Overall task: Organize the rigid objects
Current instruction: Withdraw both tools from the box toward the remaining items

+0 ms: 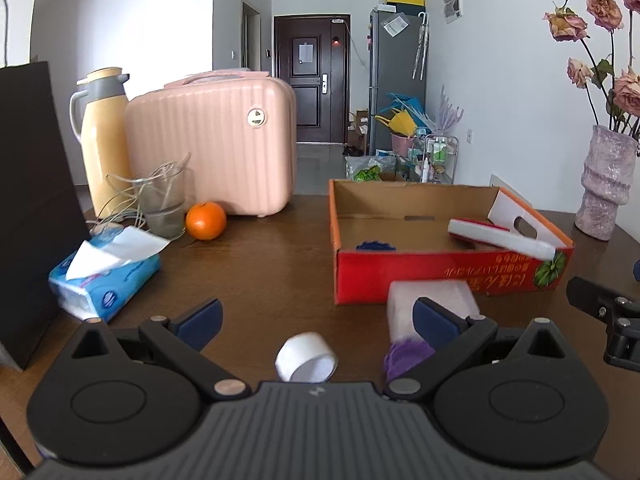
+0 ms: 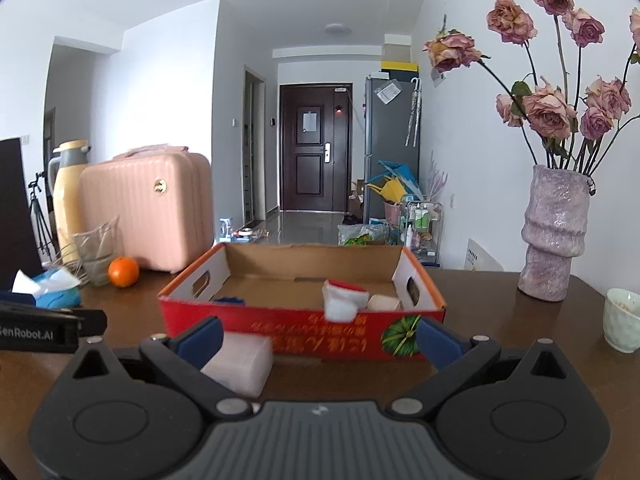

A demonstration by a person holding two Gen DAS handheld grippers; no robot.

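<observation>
Left gripper wide, empty, straddling tape roll at 6 o'clock, likely next for box. Right gripper wide, empty.

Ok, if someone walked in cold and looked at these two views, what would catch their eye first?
Probably the red cardboard box in the middle of the brown table, open-topped with a few items already inside. Next, the pink suitcase at the back left with an orange in front of it, and the dried roses in the lilac vase on the right. Close in, a white tape roll lies between the open left tongs.
</observation>
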